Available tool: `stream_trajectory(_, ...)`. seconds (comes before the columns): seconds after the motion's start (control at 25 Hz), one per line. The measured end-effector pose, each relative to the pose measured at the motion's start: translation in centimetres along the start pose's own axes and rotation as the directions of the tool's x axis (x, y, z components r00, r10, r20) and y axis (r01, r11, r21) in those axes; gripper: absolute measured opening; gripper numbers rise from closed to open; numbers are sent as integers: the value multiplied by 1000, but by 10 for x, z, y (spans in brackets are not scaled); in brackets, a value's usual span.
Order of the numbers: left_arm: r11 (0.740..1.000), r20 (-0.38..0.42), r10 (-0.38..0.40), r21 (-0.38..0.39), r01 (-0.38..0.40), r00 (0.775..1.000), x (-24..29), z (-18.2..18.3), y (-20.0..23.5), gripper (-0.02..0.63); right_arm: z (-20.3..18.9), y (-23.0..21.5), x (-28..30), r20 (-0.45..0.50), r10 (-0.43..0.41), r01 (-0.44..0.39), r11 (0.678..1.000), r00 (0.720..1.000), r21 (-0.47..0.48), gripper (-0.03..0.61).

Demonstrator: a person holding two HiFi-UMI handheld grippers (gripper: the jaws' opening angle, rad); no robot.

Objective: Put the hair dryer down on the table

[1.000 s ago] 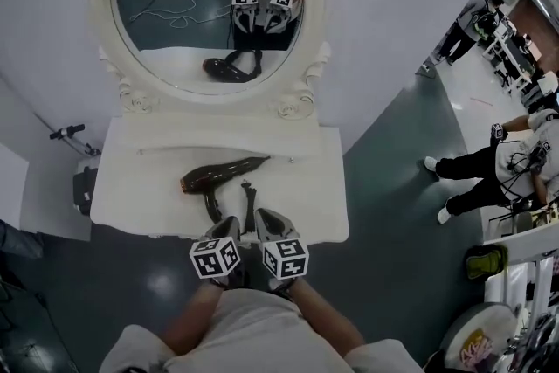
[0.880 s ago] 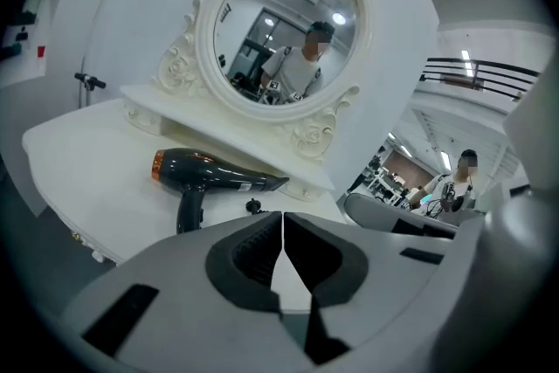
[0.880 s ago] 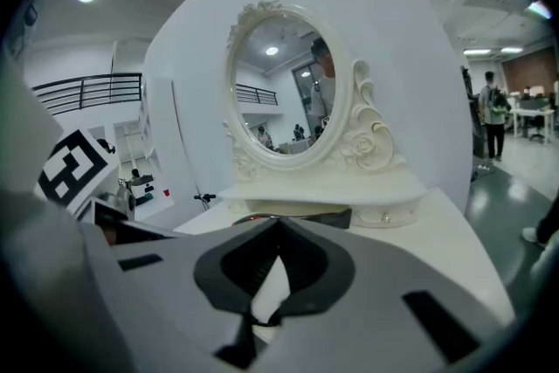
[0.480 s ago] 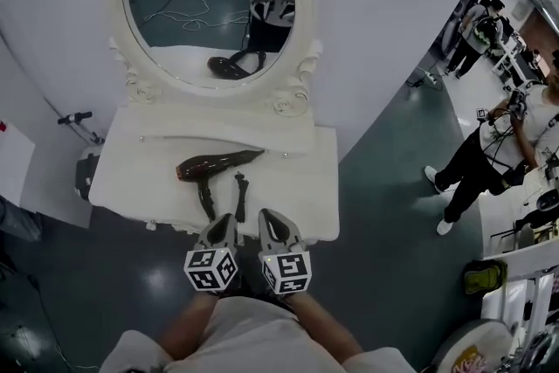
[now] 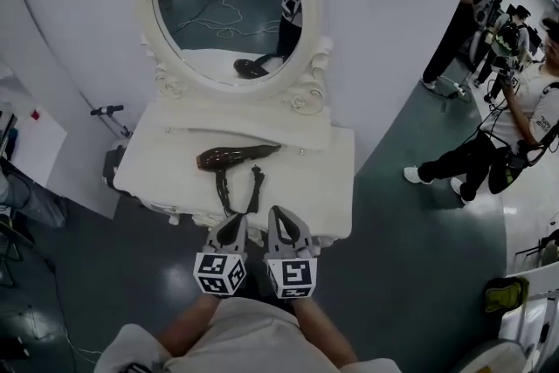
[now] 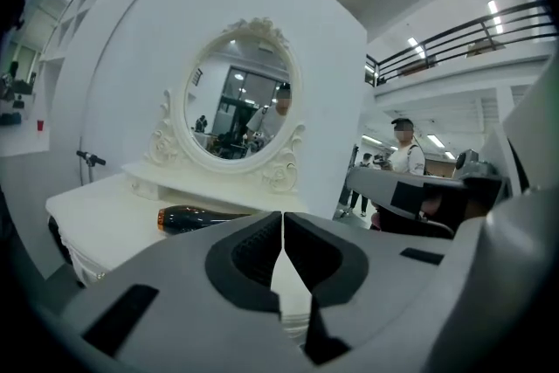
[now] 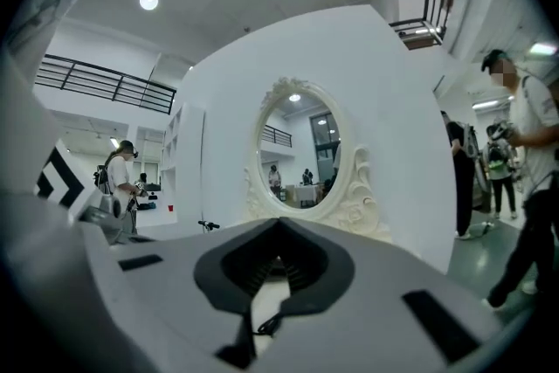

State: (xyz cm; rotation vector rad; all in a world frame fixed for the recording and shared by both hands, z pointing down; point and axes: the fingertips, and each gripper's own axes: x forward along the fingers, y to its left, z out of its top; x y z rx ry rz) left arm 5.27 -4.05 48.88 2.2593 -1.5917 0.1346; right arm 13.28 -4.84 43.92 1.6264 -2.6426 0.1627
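Note:
The black hair dryer [image 5: 234, 159] with a copper-coloured nozzle end lies on its side on the white dressing table [image 5: 327, 188], its handle and cord [image 5: 254, 188] pointing toward me. Nothing holds it. My left gripper [image 5: 237, 221] and right gripper [image 5: 279, 214] hover side by side over the table's front edge, both shut and empty, short of the dryer. In the left gripper view the dryer [image 6: 196, 218] lies ahead to the left of the shut left gripper [image 6: 283, 227]. The shut right gripper [image 7: 278, 233] faces the mirror, with a bit of cord [image 7: 262, 326] showing below it.
An oval white-framed mirror [image 5: 231, 4] stands at the table's back against a white wall. Several people [image 5: 489, 153] stand on the floor to the right. A black-handled object [image 5: 105, 111] leans beside the table's left end.
The dryer stays lying on the table. Both shut grippers have drawn back slightly toward the table's front edge, and the head view has shifted so the table sits further right.

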Motion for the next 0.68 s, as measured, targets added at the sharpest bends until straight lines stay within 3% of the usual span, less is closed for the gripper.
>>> stream_trajectory(0.24, 998, -18, -33, 50, 33, 999, -6, -4, -28, 14, 3, -11, -20, 7, -31, 31, 999, 1000, -20, 15)
stream_trajectory(0.68, 993, -20, -95, 68, 96, 995, -8, -10, -63, 14, 3, -24, -51, 26, -79, 80, 996, 997, -28, 15)
